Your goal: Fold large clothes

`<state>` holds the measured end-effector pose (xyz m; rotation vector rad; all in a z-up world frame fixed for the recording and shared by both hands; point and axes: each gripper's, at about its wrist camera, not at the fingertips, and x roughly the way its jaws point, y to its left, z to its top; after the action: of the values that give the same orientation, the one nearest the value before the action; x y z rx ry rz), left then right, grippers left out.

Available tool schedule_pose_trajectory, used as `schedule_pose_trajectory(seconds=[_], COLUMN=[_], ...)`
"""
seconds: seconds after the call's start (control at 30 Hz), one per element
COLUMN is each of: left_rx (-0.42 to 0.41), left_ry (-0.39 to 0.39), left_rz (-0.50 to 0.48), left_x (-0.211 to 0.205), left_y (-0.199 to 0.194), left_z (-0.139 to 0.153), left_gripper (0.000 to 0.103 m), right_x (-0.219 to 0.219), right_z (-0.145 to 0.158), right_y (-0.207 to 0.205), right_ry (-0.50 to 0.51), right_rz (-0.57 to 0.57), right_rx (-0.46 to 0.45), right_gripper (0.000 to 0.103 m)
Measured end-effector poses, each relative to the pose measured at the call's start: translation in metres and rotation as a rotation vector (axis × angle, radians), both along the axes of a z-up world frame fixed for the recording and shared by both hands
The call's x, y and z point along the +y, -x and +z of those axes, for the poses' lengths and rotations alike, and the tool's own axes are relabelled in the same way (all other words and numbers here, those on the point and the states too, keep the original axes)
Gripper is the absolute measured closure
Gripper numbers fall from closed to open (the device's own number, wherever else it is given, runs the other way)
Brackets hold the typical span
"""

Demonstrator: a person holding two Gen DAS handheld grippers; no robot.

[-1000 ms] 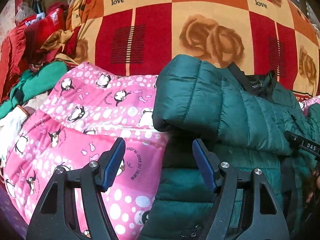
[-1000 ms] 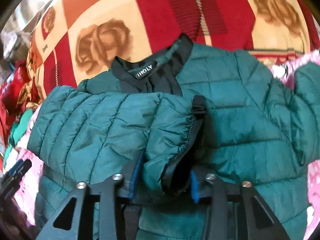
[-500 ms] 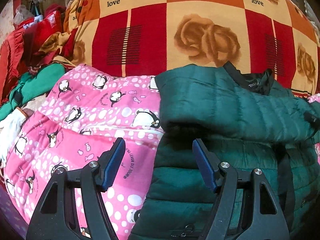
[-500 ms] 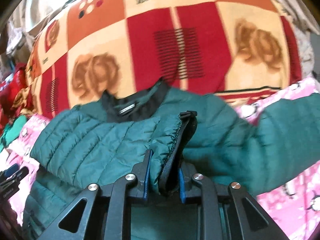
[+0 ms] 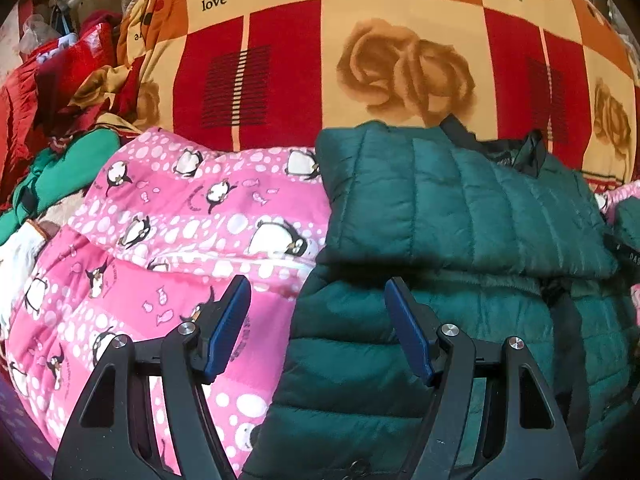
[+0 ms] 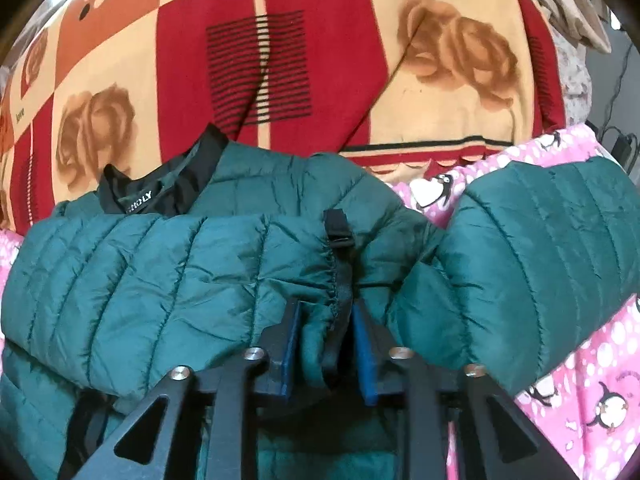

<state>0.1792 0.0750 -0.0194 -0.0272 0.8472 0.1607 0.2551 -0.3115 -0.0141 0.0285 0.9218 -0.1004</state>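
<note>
A dark green quilted jacket (image 5: 460, 208) lies on a pink penguin quilt (image 5: 180, 220), its black collar (image 6: 160, 196) at the far side. One sleeve is folded across the chest, and its black-edged cuff (image 6: 324, 276) sits between the fingers of my right gripper (image 6: 326, 312). The jaws are opening and the cuff lies loose between the blue pads. The other sleeve (image 6: 540, 260) lies out to the right. My left gripper (image 5: 316, 292) hovers open and empty over the jacket's left edge, where it meets the quilt.
A red, orange and cream rose blanket (image 5: 400, 60) covers the bed beyond the jacket. Red and green clothes (image 5: 60, 100) are heaped at the far left. Cables (image 6: 620, 136) hang at the far right edge.
My right gripper carried the sleeve cuff to the right and laid the sleeve flat across the jacket's chest, then its jaws parted. The left gripper stayed where it was, open.
</note>
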Motion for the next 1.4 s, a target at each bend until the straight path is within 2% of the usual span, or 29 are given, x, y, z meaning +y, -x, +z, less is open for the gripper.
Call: schedule_pose_trajectory(seconds=[0.13,0.23,0.3,0.47,0.7,0.77,0.83,1.07,1.23,1.4], left_rx=[-0.02,-0.027,-0.033,-0.044,0.014,0.017,0.018,0.018,0.02,0.018], left_ry=[0.017,0.011,0.009,0.037,0.069,0.065,0.074,0.06,0.062,0.062], left_rz=[0.006,0.004,0.005,0.017,0.026,0.033,0.038,0.044,0.047,0.052], left_x=[-0.001,-0.009,-0.015,-0.024,-0.027,-0.028,-0.027,-0.03,-0.029,-0.029], left_y=[-0.012,-0.026,-0.036,-0.058,-0.082,-0.084,-0.086,-0.086,-0.087,-0.086], left_z=[0.006,0.007,0.007,0.001,-0.023,-0.028,-0.032,-0.038,-0.039,-0.041], left_gripper=[0.033,0.033,0.033,0.033,0.033,0.026,0.025,0.023,0.023,0.021], right_x=[0.001,0.018,0.033,0.06,0.061,0.057,0.055,0.058,0.057,0.049], right_z=[0.03,0.044,0.045,0.023,-0.019,-0.029,-0.037,-0.037,-0.015,-0.016], right_y=[0.016,0.017,0.013,-0.008,-0.038,-0.046,-0.054,-0.054,-0.029,-0.007], right_ry=[-0.031,-0.07,-0.099,-0.122,-0.095,-0.093,-0.094,-0.073,-0.085,-0.09], right_rz=[0.025,0.11,0.176,0.243,0.217,0.205,0.197,0.195,0.207,0.187], right_rx=[-0.069,-0.085,-0.078,-0.018,0.055,0.066,0.075,0.066,0.039,0.044], right_gripper=[0.049,0.038,0.037,0.037,0.037,0.037,0.035,0.032,0.032,0.032])
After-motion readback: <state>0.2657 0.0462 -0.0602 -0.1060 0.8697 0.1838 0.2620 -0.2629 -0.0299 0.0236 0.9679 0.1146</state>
